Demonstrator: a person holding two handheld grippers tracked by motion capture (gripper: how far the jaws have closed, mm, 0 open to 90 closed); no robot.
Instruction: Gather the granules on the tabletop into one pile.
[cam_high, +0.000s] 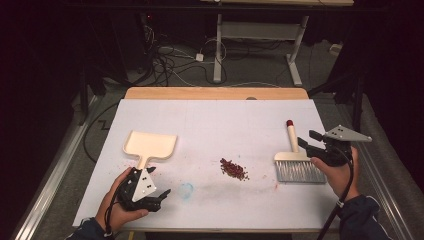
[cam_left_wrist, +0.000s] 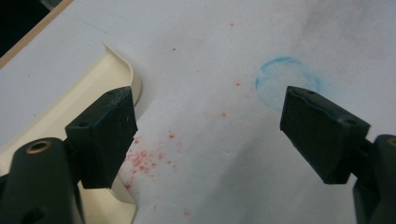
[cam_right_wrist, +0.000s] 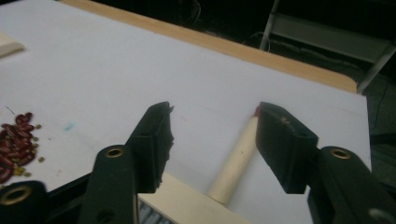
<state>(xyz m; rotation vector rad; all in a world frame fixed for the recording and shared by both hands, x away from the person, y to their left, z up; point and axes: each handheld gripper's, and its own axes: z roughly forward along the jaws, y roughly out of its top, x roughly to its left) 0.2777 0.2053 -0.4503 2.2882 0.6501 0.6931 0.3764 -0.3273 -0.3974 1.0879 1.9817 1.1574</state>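
Brush (cam_high: 296, 161): lies flat at table's right, handle running away from the person, bristles nearest.
Right gripper (cam_high: 306, 144): jaws apart, empty, just above the handle.
Left gripper (cam_high: 161, 196): wide, empty, beside dustpan (cam_high: 149, 144).
Beans (cam_high: 233, 169): between them.

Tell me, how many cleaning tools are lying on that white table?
2. The cream dustpan lies on the table's left side, by the left gripper. The brush lies on the right side, beside the right gripper.

- The left tongs (cam_left_wrist: 208, 135) stand wide apart above the white table (cam_left_wrist: 196, 56).
- A cream plastic dustpan (cam_left_wrist: 70, 102) lies beside the left-hand jaw.
- Red specks (cam_left_wrist: 142, 161) and a faint blue ring (cam_left_wrist: 275, 79) mark the table.
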